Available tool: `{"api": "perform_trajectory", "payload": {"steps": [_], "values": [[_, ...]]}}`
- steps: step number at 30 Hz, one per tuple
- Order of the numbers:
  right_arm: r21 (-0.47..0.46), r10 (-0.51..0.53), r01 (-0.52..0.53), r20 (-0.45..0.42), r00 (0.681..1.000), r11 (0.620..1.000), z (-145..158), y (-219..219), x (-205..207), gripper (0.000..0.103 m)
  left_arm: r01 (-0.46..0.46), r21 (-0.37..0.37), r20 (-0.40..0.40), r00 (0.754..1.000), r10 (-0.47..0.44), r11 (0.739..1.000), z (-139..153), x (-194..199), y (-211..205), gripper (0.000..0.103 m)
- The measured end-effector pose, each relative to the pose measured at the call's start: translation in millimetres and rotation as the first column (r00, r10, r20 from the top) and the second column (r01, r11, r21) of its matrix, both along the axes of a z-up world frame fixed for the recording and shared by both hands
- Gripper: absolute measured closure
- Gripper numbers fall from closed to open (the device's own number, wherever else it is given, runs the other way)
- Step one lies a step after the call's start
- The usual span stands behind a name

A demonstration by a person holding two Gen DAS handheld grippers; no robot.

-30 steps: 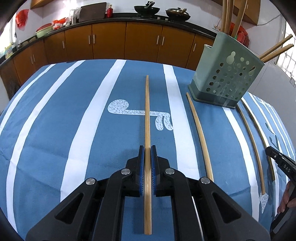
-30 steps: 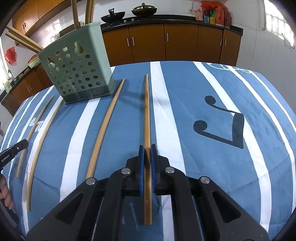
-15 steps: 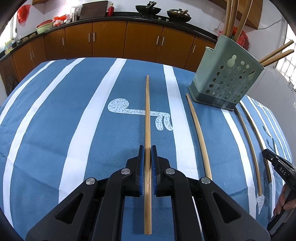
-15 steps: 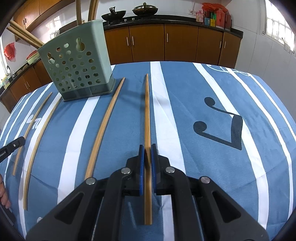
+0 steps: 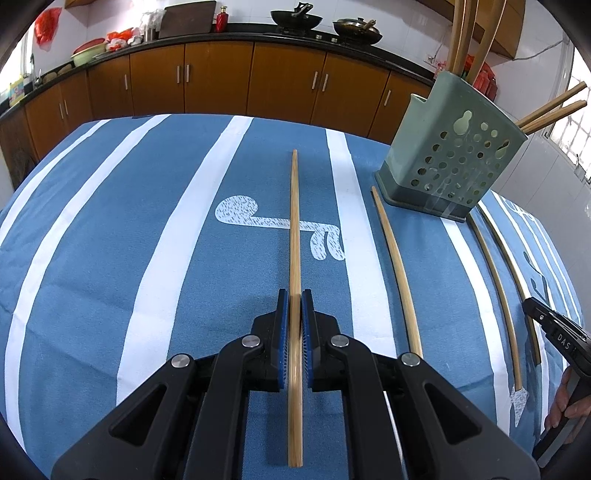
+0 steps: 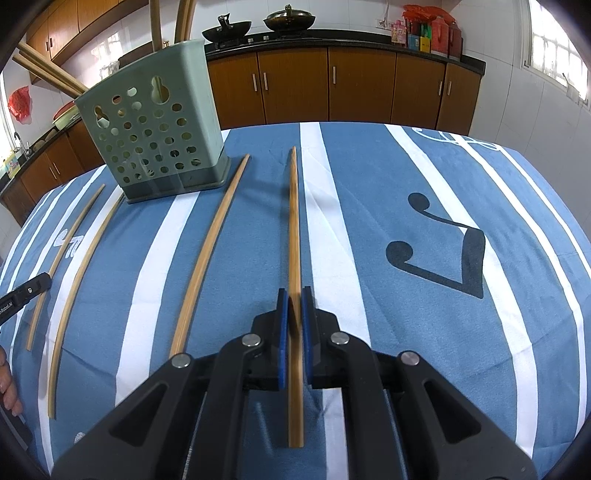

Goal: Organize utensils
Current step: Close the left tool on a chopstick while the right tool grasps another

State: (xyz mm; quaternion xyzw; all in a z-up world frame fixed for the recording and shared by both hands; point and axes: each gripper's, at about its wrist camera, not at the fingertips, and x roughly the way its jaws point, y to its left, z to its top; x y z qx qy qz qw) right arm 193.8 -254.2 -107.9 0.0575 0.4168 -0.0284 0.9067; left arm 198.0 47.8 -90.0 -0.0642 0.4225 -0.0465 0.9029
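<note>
**Chopsticks gripped, holder half filled**

Plainly, the one container on the table is a green perforated utensil holder, standing upright on a darker base. Several bamboo chopsticks stand in it, some upright and two leaning out over its rim toward the window side. In the right wrist view the same holder sits at the upper left.

Writing is scarce: the neighbouring gripper body at the edge of the left wrist view carries the letters "DAS", the rest cut off. The print on the other gripper body in the right wrist view is too small to read.

The table wears a blue tablecloth with white stripes and printed musical notes. Behind it run brown kitchen cabinets under a dark counter with two woks on it.

The left gripper is clamped on a chopstick that points straight ahead above the cloth. The right gripper is likewise closed on its own chopstick. Three more loose chopsticks lie flat on the cloth, one just beside the holder's base, two past its far corner.
</note>
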Motion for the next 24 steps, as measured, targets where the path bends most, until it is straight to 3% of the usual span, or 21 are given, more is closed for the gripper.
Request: {"api": "perform_trajectory", "payload": {"steps": [14, 20, 24], "values": [[0.003, 0.000, 0.000, 0.000, 1.000, 1.000, -1, 0, 0, 0.094, 0.000, 0.002, 0.000, 1.000, 0.000, 1.000, 0, 0, 2, 0.095], [-0.006, 0.004, -0.004, -0.001, 1.000, 1.000, -1, 2, -2, 0.094, 0.015, 0.079, 0.000, 1.000, -0.016, 0.997, 1, -6, -9, 0.095], [0.002, 0.004, -0.004, 0.000, 1.000, 1.000, -2, 1, -4, 0.094, 0.017, 0.088, -0.001, 1.000, -0.017, 0.996, 1, -12, -10, 0.095]]}}
